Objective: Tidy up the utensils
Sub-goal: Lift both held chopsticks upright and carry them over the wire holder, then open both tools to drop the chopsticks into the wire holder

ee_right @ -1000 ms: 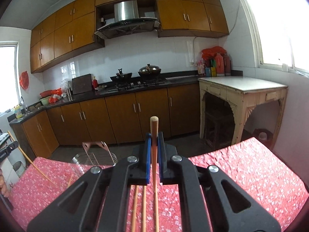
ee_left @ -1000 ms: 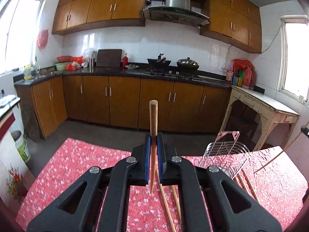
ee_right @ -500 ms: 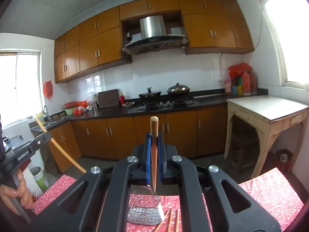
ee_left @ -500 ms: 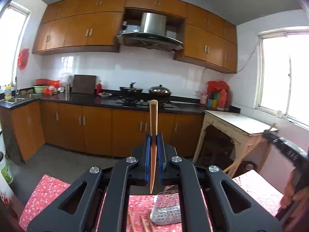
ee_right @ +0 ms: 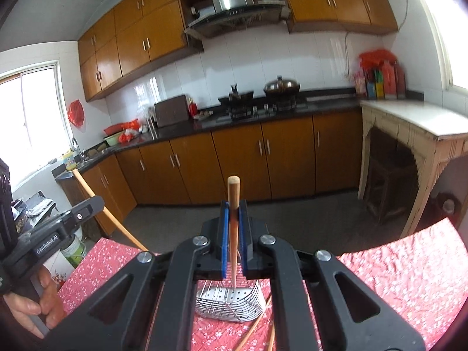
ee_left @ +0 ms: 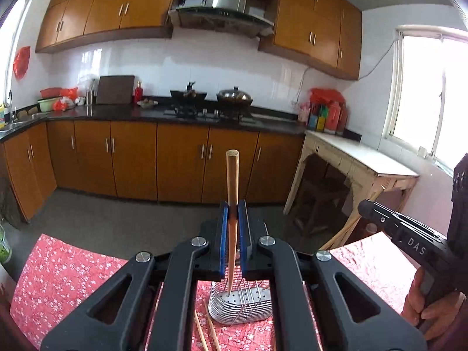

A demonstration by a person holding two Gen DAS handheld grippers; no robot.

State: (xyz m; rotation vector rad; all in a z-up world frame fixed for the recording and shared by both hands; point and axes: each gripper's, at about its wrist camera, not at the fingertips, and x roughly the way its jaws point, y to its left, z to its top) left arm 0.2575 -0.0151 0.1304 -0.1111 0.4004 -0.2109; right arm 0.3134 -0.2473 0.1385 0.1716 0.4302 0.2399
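Observation:
My left gripper (ee_left: 231,208) is shut on a wooden chopstick (ee_left: 232,181) held upright, thick end up. Its thin tip hangs over the open top of a metal wire utensil basket (ee_left: 242,310) on the red floral tablecloth. My right gripper (ee_right: 233,209) is shut on a second upright chopstick (ee_right: 233,194), whose tip hangs over the same basket (ee_right: 231,304). The two grippers face the basket from opposite sides. The right gripper (ee_left: 364,206) shows at the left wrist view's right edge, the left gripper (ee_right: 98,201) at the right wrist view's left edge.
Loose chopsticks (ee_left: 204,333) lie on the cloth beside the basket, also loose chopsticks (ee_right: 254,327). The table (ee_left: 67,278) ends just beyond the basket, with grey floor and brown kitchen cabinets (ee_left: 181,161) behind. A pale side table (ee_right: 409,134) stands to the right. A person's hands hold both tools.
Both grippers have lifted their chopsticks off the table and swung in toward the basket, which now sits right under each chopstick tip. Each gripper has come into the other's view.

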